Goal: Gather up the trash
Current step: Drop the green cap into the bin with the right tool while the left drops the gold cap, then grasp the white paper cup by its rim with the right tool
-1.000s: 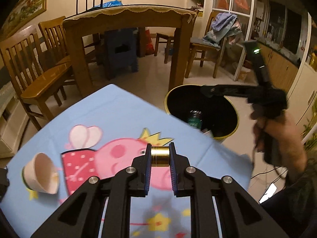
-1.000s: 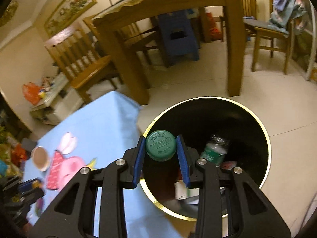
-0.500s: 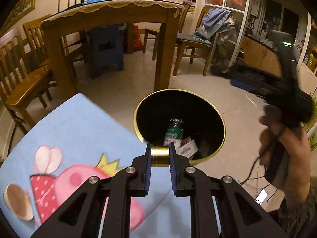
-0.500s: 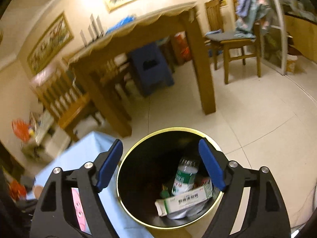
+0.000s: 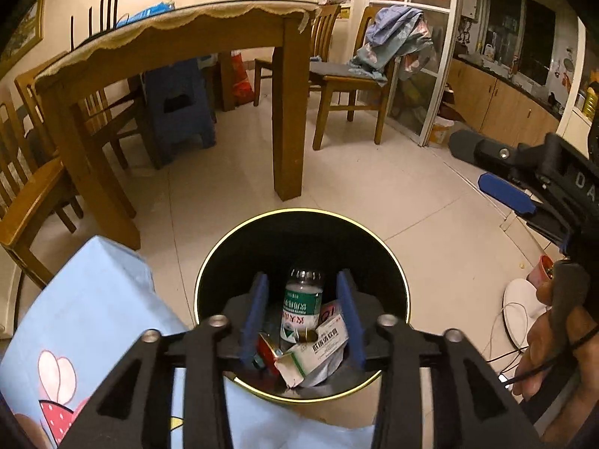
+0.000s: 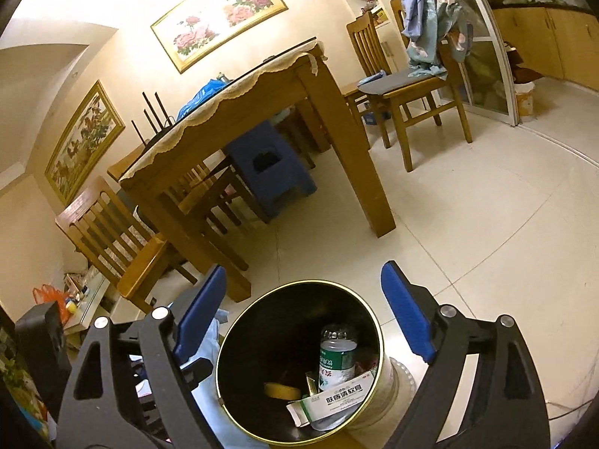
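Directly below and ahead of both grippers stands a round black trash bin [image 5: 209,273] with a thin gold rim, on a pale tiled floor [image 5: 411,202]. Beyond the bin, further from the tools, is a wooden dining table [image 5: 179,41] with a scalloped cloth edge, wooden chairs around it and a blue plastic stool [image 5: 179,112] underneath. To the left of the bin, under the left gripper's arms, lies a light blue cartoon-print cloth [image 5: 93,310].

The left gripper [image 5: 302,318] points down into the bin's mouth. Its jaws have just been opening and now stand partly apart — nothing is pressed between the blue pads. The right gripper [image 6: 303,318] hovers over the bin's rim with its jaws spread wide and empty; they too have just been opening. From the left wrist view it appears at the right edge, held by a person's hand [image 5: 554,344].

Inside the bin lies the collected trash: a clear bottle with a green label [image 5: 301,307], a white and green medicine carton [image 5: 318,351], a small brass-coloured cylinder [image 5: 307,335] beside the bottle — and some red scrap [image 5: 267,348], too small to identify.
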`<state>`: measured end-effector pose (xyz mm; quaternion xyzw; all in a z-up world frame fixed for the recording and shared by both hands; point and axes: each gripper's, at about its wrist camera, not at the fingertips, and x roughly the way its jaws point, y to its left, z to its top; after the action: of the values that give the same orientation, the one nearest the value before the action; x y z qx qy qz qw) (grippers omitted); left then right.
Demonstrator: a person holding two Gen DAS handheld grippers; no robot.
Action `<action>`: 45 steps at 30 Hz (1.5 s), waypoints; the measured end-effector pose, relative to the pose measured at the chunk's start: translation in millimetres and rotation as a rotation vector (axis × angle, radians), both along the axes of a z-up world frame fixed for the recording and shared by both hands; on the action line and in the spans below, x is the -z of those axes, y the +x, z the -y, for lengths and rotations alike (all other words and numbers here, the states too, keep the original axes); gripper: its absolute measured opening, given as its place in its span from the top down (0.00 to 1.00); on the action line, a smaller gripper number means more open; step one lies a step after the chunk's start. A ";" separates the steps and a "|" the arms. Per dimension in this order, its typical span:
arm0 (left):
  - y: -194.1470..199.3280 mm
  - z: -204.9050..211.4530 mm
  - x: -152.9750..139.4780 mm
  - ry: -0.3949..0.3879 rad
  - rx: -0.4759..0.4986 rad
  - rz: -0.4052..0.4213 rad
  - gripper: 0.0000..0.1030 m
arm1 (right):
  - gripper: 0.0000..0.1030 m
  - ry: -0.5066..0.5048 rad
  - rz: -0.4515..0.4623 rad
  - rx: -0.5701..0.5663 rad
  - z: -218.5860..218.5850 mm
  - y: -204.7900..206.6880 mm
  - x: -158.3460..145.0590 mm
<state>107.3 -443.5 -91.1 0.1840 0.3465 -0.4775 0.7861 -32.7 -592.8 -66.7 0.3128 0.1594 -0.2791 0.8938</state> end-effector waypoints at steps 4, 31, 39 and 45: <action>-3.0 -6.6 -6.6 -0.014 -0.006 0.016 0.54 | 0.18 0.000 -0.007 -0.001 -4.0 0.2 -0.5; -18.8 -349.4 -54.8 0.031 -0.816 0.278 0.05 | 0.05 -0.477 -0.255 -0.571 -307.3 125.9 10.2; -17.3 -405.9 -54.8 -0.023 -0.868 0.233 0.06 | 0.05 -0.601 -0.303 -0.758 -408.2 138.6 28.9; -11.9 -434.8 -46.9 -0.059 -0.892 0.200 0.05 | 0.05 -0.598 -0.326 -0.861 -446.7 159.1 35.0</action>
<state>95.4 -8.6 -44.2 0.0395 0.3006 -0.0818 0.9494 126.3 -146.1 -101.7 -0.0957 0.3233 0.0338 0.9409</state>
